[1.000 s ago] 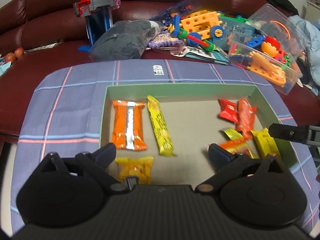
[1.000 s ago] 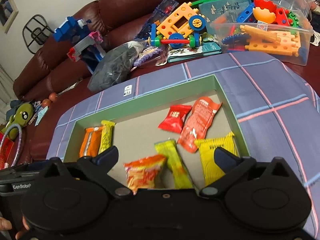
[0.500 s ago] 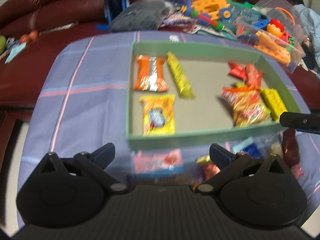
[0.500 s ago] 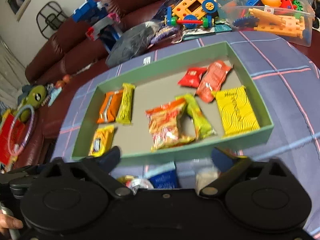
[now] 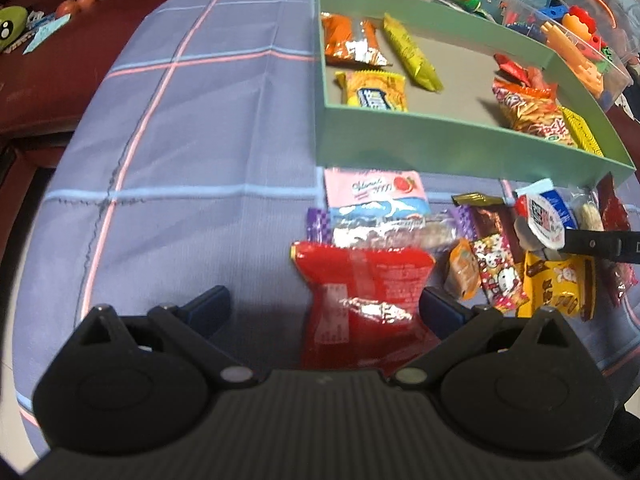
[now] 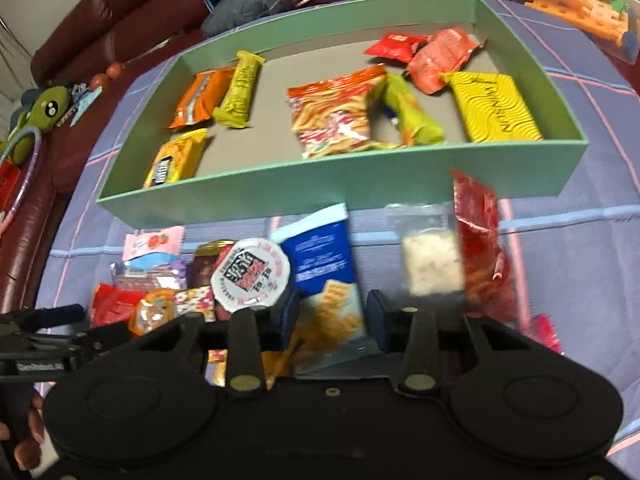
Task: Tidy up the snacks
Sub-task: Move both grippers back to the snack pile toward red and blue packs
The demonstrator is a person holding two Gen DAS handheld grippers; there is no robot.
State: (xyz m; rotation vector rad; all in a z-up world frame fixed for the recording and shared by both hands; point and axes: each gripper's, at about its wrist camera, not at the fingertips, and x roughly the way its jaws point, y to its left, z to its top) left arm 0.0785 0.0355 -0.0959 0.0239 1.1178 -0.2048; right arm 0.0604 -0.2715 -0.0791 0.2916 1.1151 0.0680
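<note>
A green tray [image 5: 440, 148] [image 6: 320, 188] holds several snack packs. A pile of loose snacks lies on the checked cloth in front of it. My left gripper [image 5: 324, 310] is open, its fingers on either side of a red packet [image 5: 360, 280] at the near left of the pile. My right gripper [image 6: 334, 318] has its fingers narrowed around a blue cracker packet [image 6: 324, 276]; contact is unclear through blur. A round white-lidded cup [image 6: 250, 274] sits just left of it, and a clear bag of white pieces [image 6: 432, 264] sits to the right.
A pink packet [image 5: 372, 188], a Hello Kitty packet [image 5: 498, 280] and a yellow chocolate packet [image 5: 556, 288] lie in the pile. A long red bag [image 6: 480, 248] lies at its right. A clear toy box [image 6: 580, 8] and sofa clutter sit behind the tray.
Both grippers have pulled back from over the tray to the loose snack pile in front of it. The right gripper's fingers have narrowed around the blue cracker packet.
</note>
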